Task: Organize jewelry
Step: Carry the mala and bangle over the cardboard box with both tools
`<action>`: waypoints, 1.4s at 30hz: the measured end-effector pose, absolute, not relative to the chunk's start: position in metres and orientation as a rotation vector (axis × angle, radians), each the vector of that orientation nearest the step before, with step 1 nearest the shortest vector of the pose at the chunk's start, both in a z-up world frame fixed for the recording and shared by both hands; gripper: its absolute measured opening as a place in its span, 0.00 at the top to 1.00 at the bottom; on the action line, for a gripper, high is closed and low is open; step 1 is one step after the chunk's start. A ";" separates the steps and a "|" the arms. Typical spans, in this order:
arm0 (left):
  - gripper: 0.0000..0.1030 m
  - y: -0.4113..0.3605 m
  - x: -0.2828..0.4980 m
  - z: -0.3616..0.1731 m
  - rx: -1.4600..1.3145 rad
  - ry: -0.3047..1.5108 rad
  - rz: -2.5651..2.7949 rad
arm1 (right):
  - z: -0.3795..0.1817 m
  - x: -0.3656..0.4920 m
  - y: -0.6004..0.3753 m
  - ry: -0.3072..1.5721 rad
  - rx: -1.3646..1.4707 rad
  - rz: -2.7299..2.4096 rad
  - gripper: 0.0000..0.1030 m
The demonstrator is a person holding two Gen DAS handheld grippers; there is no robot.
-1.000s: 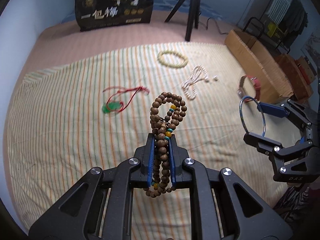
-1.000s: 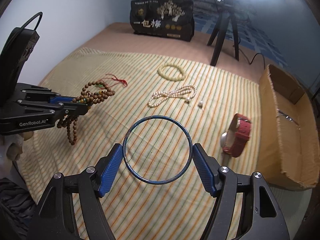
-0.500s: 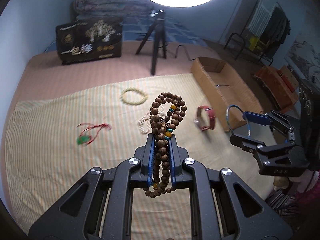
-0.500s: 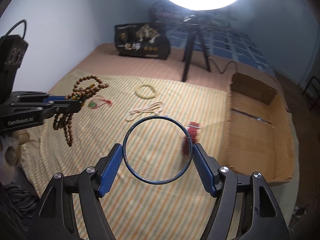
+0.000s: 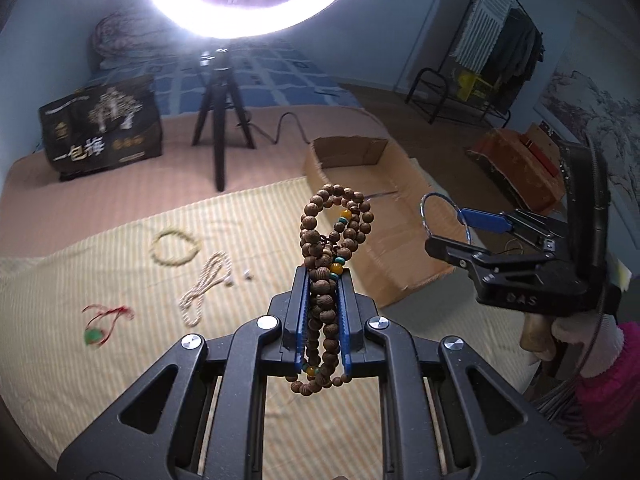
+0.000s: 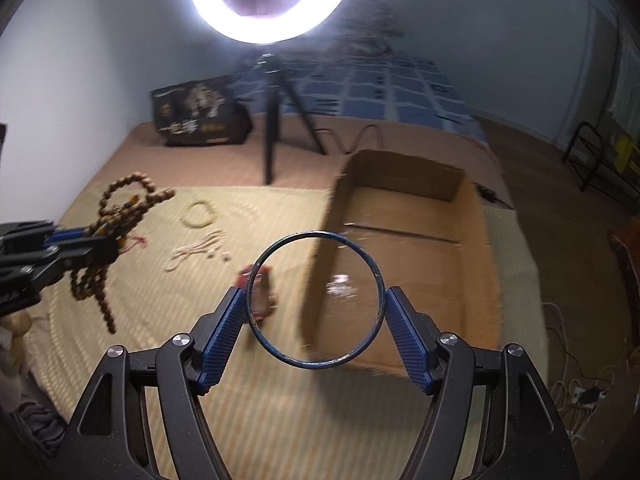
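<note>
**Beads and bangle held above the striped cloth**

A wooden bead bracelet (image 5: 325, 280) is pinched between the blue pads of the left gripper (image 5: 323, 300), whose jaws are pressed nearly together on the strands; loops of beads stand above the pads and hang below them. A thin blue bangle (image 6: 315, 301) is clamped across its width by the right gripper (image 6: 316, 320), so its jaws are kept wide by the ring. In the right wrist view, the bangle is seen in front of the near wall of the open cardboard box (image 6: 472, 264). On the striped cloth (image 5: 100, 360) are seen a pale bead bracelet (image 5: 175, 247), a pearl necklace (image 5: 204, 288), a red cord with a green stone (image 5: 100, 326) and a red watch (image 6: 260, 292), the last just beside the box.
</note>
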State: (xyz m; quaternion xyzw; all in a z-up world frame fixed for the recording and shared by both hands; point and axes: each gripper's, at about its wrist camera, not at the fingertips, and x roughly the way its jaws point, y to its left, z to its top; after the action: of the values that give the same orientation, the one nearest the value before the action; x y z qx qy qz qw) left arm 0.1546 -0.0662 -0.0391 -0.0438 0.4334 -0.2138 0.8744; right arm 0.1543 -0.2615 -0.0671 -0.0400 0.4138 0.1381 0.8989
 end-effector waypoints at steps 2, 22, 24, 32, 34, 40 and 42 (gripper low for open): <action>0.89 -0.075 0.162 -0.039 -0.098 0.905 -0.450 | -0.067 0.163 -0.274 0.858 -0.078 0.256 0.31; 0.89 -0.172 0.257 -0.070 -0.126 0.932 -0.495 | -0.093 0.206 -0.344 0.917 -0.030 0.151 0.31; 0.89 -0.179 0.264 -0.075 -0.122 0.940 -0.497 | -0.097 0.209 -0.347 0.926 -0.022 0.150 0.31; 0.89 -0.195 0.276 -0.091 -0.098 0.967 -0.489 | -0.107 0.213 -0.349 0.951 -0.011 0.154 0.31; 0.89 -0.198 0.276 -0.093 -0.092 0.975 -0.494 | -0.110 0.215 -0.349 0.957 -0.006 0.159 0.31; 0.88 -0.206 0.276 -0.095 -0.069 0.974 -0.485 | -0.115 0.216 -0.348 0.970 -0.009 0.170 0.31; 0.73 -0.206 0.275 -0.095 -0.067 0.978 -0.478 | -0.115 0.216 -0.347 0.978 -0.016 0.169 0.31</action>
State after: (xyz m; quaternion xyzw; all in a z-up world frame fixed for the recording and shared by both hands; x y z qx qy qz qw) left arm 0.2752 -0.2064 -0.0948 -0.0318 0.4650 -0.2275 0.8550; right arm 0.2160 -0.3471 -0.1154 -0.0079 0.4690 0.0810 0.8795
